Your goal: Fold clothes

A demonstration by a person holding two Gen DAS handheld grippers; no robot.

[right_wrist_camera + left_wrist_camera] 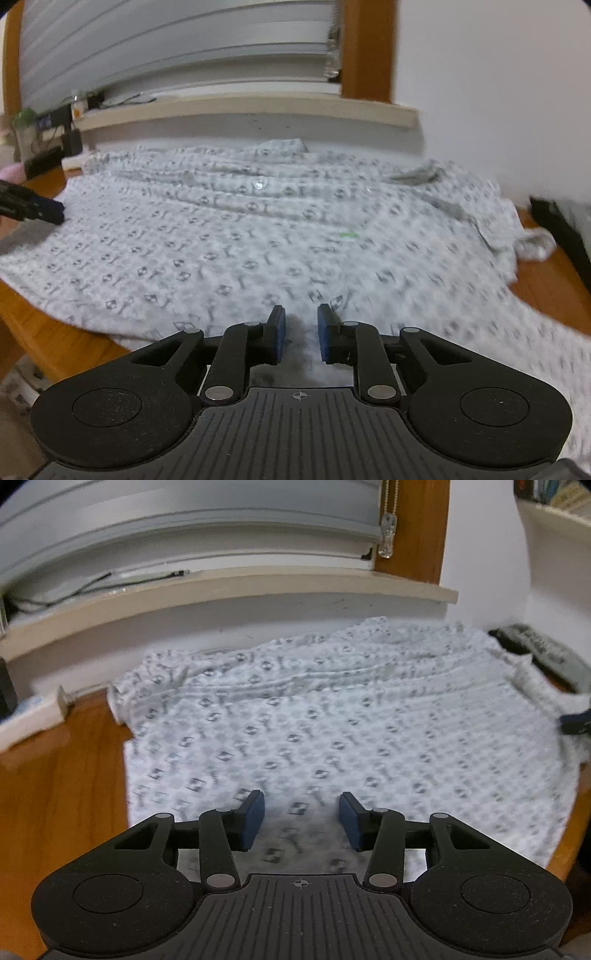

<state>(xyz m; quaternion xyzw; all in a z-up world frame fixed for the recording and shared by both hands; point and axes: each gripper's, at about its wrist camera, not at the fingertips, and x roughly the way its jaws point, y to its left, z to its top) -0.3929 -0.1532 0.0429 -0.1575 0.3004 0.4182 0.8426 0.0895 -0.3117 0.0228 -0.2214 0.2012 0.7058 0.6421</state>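
A white shirt with a small dark print point(332, 720) lies spread flat over a wooden table point(55, 794). In the right wrist view the same shirt point(258, 240) shows its button placket and grey collar toward the right. My left gripper point(302, 801) hovers open above the shirt's near hem, nothing between its blue pads. My right gripper point(301, 315) is also open, with a narrower gap, low over the shirt's near edge. The left gripper's tip point(44, 208) shows at the left edge of the right wrist view, and the right gripper's tip point(576, 722) at the right edge of the left wrist view.
A window sill point(221, 590) and closed blinds point(184, 524) run behind the table. A white power strip point(33, 716) lies at the table's left. A dark object point(535, 646) sits at the far right beside the shirt. Bare wood point(55, 332) shows at the near left.
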